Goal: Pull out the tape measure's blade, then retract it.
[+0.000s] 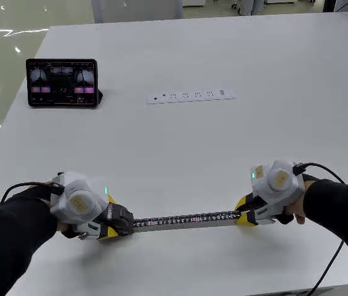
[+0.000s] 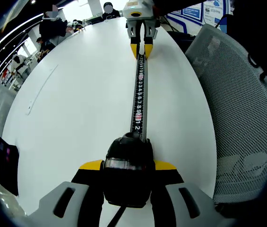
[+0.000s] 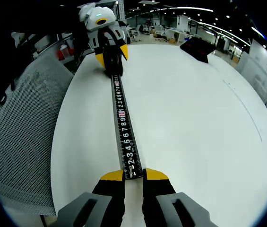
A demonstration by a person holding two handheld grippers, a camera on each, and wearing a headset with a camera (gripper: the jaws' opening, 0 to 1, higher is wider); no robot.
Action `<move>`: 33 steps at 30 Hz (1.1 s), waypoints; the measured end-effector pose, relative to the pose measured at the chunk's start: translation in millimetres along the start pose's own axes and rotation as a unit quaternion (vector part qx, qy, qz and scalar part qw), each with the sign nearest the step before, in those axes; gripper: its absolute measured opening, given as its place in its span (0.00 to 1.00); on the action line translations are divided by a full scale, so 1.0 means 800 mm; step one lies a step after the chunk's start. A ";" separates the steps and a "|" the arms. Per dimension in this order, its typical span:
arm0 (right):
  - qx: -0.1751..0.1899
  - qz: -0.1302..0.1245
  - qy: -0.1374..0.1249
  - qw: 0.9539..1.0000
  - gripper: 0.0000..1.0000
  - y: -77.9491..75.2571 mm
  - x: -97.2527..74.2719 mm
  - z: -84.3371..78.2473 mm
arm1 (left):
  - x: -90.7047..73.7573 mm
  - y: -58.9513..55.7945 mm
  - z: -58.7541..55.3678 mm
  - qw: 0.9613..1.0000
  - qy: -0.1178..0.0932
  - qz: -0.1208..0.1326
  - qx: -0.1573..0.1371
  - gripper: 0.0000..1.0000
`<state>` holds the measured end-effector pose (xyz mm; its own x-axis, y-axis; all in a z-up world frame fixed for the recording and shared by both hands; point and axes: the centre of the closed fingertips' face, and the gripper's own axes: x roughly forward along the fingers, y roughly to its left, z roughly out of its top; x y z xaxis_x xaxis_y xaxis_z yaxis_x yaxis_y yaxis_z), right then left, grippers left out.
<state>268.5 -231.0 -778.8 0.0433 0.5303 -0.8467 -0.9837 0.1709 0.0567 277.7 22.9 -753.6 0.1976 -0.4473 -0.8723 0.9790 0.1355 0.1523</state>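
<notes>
Near the worktop (image 1: 192,145) edge at 6 o'clock, I record the left tongs (image 2: 127,165) clamped on the tape measure's case (image 1: 122,218). Its blade (image 1: 186,219) lies drawn out flat toward 3 o'clock, where the right tongs (image 3: 133,175) pinch its tip. A tablet (image 1: 61,82) stands at 10 o'clock and a power strip (image 1: 189,95) lies at 12.
</notes>
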 end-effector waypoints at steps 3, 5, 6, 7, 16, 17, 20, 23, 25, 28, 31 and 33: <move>0.002 -0.001 -0.001 1.000 0.10 0.000 0.000 0.000 | 0.000 0.000 0.000 1.000 0.000 0.000 0.000 0.33; 0.003 -0.001 -0.002 1.000 0.10 0.000 0.000 0.000 | 0.000 0.000 0.000 1.000 -0.001 0.000 -0.001 0.33; 0.005 -0.001 -0.003 1.000 0.10 0.000 0.000 0.000 | 0.000 0.000 0.000 1.000 -0.001 0.000 -0.002 0.33; 0.005 -0.001 -0.003 1.000 0.10 0.000 0.000 0.000 | 0.000 0.000 0.000 1.000 -0.002 0.001 -0.002 0.33; -0.003 -0.003 0.012 1.000 0.11 0.000 0.002 0.002 | 0.001 0.001 0.001 1.000 -0.006 -0.002 -0.001 0.34; -0.006 -0.003 0.015 1.000 0.11 0.001 0.002 0.003 | 0.001 0.002 0.001 1.000 -0.007 -0.003 -0.001 0.34; -0.015 -0.001 0.024 1.000 0.11 0.001 0.002 0.002 | 0.001 0.001 0.001 1.000 -0.006 -0.005 0.002 0.34; -0.018 0.001 0.030 0.999 0.12 0.002 0.002 0.002 | 0.001 0.002 0.001 1.000 -0.002 -0.003 0.000 0.34; -0.020 0.003 0.033 0.999 0.12 0.002 0.002 0.002 | 0.001 0.002 0.000 1.000 0.000 -0.002 -0.003 0.35; -0.025 0.004 0.036 0.999 0.12 0.002 0.002 0.001 | 0.001 0.002 0.001 1.000 -0.001 -0.001 -0.006 0.35; -0.026 0.001 0.036 0.999 0.12 0.002 0.002 0.001 | 0.000 0.002 0.001 1.000 -0.001 -0.002 -0.005 0.35; -0.031 -0.001 0.037 0.999 0.12 0.002 0.002 0.001 | 0.001 0.002 0.001 1.000 0.000 -0.005 -0.004 0.35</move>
<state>267.1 -229.3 -779.6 0.0350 0.4664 -0.8839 -0.9925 0.1197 0.0239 279.5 22.3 -753.4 0.1879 -0.4485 -0.8738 0.9805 0.1377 0.1402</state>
